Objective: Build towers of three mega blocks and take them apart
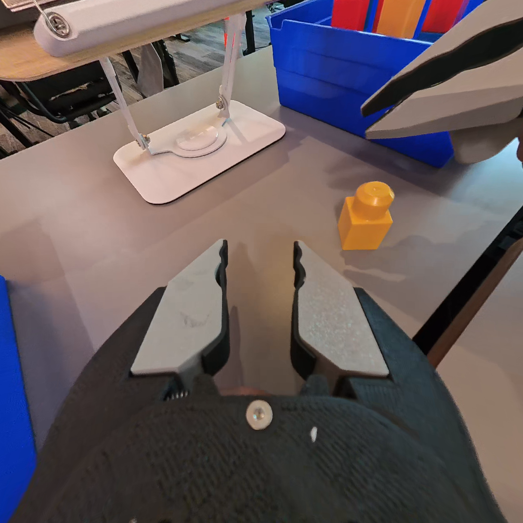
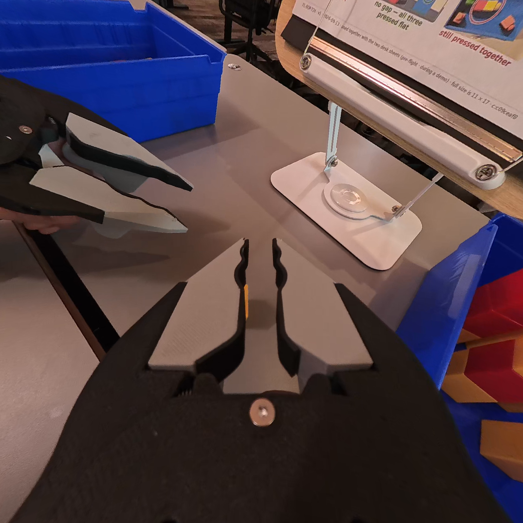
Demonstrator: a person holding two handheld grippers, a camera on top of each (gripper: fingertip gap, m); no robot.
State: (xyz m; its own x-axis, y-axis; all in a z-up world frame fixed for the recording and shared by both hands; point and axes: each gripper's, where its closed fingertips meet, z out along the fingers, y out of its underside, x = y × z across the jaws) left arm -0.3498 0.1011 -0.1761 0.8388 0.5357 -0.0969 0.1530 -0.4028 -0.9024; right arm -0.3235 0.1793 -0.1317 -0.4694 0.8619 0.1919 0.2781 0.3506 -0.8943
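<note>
Grey and black, your left tongs sit low over the grey table with their two fingers parted by a clear gap; nothing lies between them and they touch nothing, so they are released. Just ahead and to their right, an orange block with a single round stud stands upright on the table, apart from the fingertips. Your right tongs hang above and beyond that block in the left wrist view, in front of a blue bin that holds red and orange blocks.

From the right wrist view, your right tongs show a narrow gap between the fingers, narrower than that of the left pair. A thin orange sliver shows along the inner edge of the left finger, lower down the gap; you cannot tell from this view whether it is touched, but the left wrist view shows the block standing free beneath, so these tongs grasp nothing. Your left tongs appear at the left, fingers apart, in front of a second blue bin. A white stand with a flat base rests on the table ahead, carrying a printed sheet on a wooden board. The bin of red and orange blocks lies at the right edge.
</note>
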